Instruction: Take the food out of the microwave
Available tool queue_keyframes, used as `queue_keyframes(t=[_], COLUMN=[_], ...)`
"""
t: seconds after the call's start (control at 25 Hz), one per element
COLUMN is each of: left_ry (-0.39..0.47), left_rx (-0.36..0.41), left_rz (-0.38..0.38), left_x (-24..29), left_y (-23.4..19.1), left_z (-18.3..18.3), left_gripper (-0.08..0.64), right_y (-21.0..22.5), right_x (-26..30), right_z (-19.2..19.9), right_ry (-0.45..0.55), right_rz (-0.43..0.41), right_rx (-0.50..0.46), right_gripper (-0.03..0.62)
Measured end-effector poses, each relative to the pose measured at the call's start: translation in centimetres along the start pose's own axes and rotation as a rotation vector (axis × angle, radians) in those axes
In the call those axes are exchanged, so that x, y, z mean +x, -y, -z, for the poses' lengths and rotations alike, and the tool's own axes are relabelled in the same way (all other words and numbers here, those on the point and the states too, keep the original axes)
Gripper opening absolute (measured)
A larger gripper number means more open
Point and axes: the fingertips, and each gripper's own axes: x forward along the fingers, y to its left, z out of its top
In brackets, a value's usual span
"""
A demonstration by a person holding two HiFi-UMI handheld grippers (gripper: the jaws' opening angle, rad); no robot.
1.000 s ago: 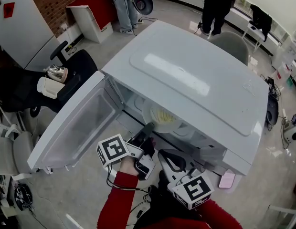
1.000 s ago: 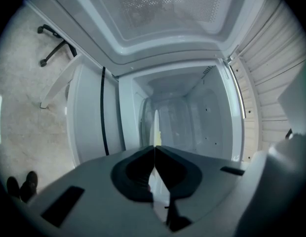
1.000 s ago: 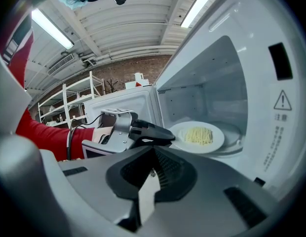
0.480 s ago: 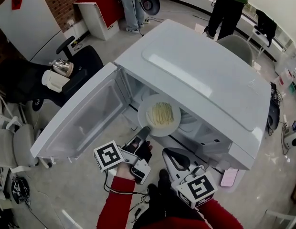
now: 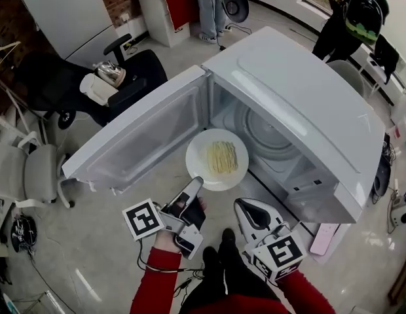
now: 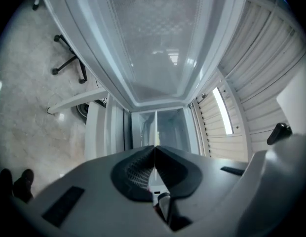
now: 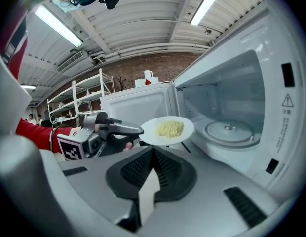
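A white plate (image 5: 217,159) carrying yellow noodles (image 5: 222,156) hangs in the air in front of the open white microwave (image 5: 301,110), outside its cavity. My left gripper (image 5: 197,180) is shut on the plate's near rim; in the left gripper view the rim shows edge-on between the closed jaws of that gripper (image 6: 154,152). The right gripper view shows the plate (image 7: 168,130) level, beside the glass turntable (image 7: 229,131). My right gripper (image 5: 245,208) is lower right of the plate, shut and holding nothing (image 7: 154,154).
The microwave door (image 5: 144,142) swings wide open to the left of the plate. A black chair holding a kettle (image 5: 110,74) stands behind the door, a grey chair (image 5: 33,172) at left. People stand at the back. A pink object (image 5: 321,239) lies on the floor.
The left gripper has drawn the plate of noodles out of the microwave cavity toward me. The right gripper has stayed low and shut.
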Motion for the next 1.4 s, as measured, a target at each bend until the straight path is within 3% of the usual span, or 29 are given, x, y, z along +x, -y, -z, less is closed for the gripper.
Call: queue_keyframes(t=[0.84,1.4], left_ry=[0.196,0.282], left_rx=[-0.047,-0.089], left_rz=[-0.05,-0.054], left_x=[-15.3,-23.0], left_y=[0.8,-0.1], left_z=[0.1,3.0], left_gripper=[0.016,0.017], right_y=[-6.4,-10.7], right_x=[0.3,-0.5], right_z=[0.0,0.7], right_ry=[-0.043,-0.047], right_rz=[-0.124,-0.206], right_rx=[-0.038,-0.081], right_gripper=[0.011,0.011])
